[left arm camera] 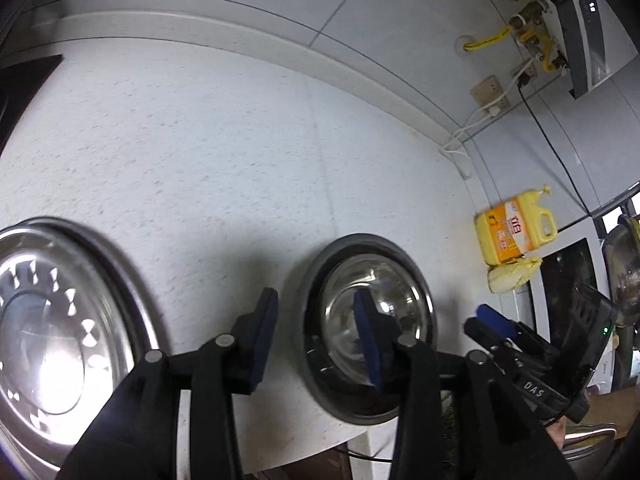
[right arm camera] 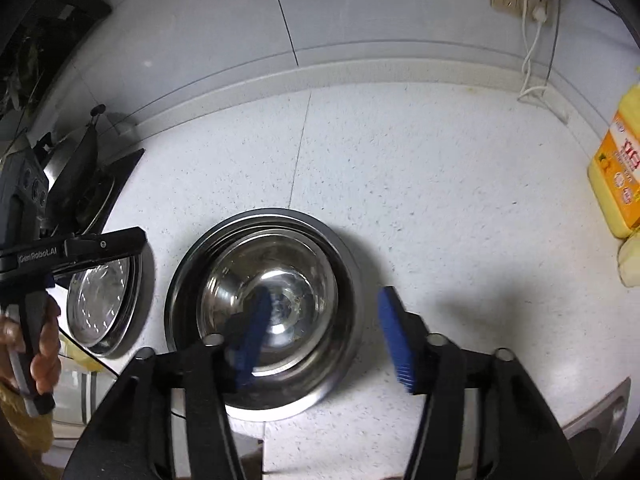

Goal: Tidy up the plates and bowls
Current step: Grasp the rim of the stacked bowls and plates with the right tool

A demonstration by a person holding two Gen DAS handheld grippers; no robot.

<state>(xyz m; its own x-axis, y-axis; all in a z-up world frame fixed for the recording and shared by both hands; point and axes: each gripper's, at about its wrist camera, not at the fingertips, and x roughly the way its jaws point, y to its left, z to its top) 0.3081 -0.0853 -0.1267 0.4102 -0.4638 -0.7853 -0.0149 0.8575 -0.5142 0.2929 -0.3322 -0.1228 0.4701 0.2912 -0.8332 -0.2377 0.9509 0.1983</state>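
While both grippers, left (left arm camera: 316, 332) and right (right arm camera: 324, 332), gape empty, stacked bowls (right arm camera: 276, 276) sit beside plates (left arm camera: 52, 320).

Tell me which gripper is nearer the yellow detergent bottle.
Right. The right gripper sits between the stacked bowls and the yellow detergent bottle; the left gripper hangs on the bowls' far side.

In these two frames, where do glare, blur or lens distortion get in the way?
Left wrist view: strong glare whitens the steel plate; the yellow bottle is smeared by motion blur; the counter's back edge bows from fisheye. Right wrist view: sharper, with soft highlights in the steel bowl, a shadow on the counter right of it, and dark vignetted corners.
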